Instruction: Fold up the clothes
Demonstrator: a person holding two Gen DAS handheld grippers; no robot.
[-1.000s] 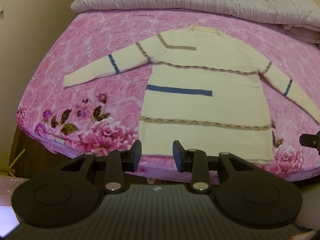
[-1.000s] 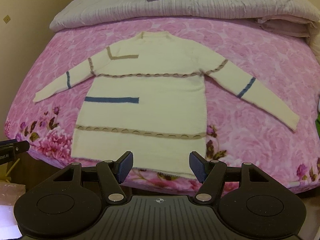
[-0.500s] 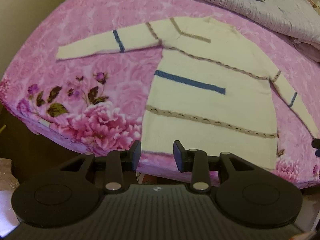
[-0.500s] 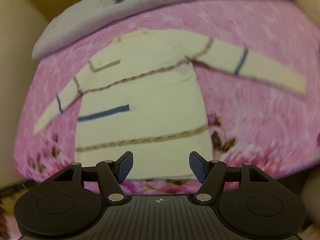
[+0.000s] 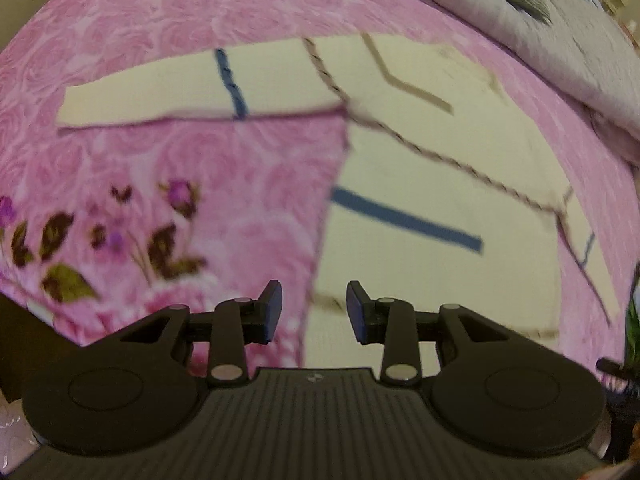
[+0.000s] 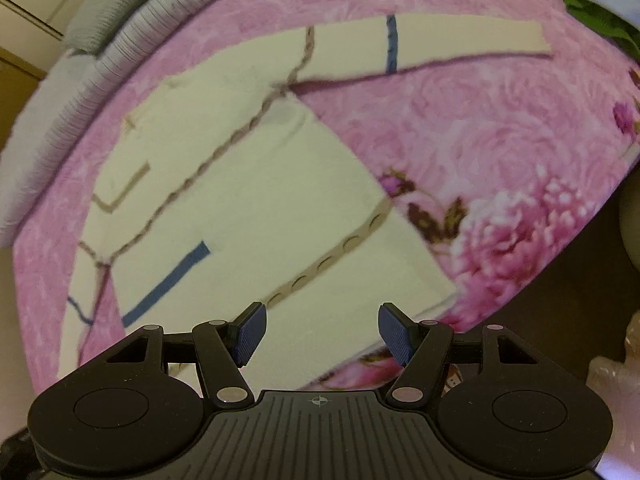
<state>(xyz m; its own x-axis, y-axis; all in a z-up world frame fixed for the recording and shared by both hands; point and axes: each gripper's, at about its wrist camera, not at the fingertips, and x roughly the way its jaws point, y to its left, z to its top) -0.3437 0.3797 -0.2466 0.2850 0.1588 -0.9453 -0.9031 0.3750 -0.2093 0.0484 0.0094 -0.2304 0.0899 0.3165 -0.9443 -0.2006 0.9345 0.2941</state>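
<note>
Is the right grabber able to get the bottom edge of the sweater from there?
Probably yes. The right gripper is open and hangs just over the sweater, near its bottom edge. Nothing lies on the pink bedspread between them.

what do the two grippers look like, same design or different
Same design: the left gripper and right gripper are black, with a ribbed body, two round discs, silver pivot pins and a small crosshair mark. The right gripper's pads are ridged dark blue. No hands or sleeves show.

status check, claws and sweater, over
Left claw open, empty. Right claw open, empty. Sweater flat on the bed, sleeves spread, unfolded. Nothing in the way.
</note>
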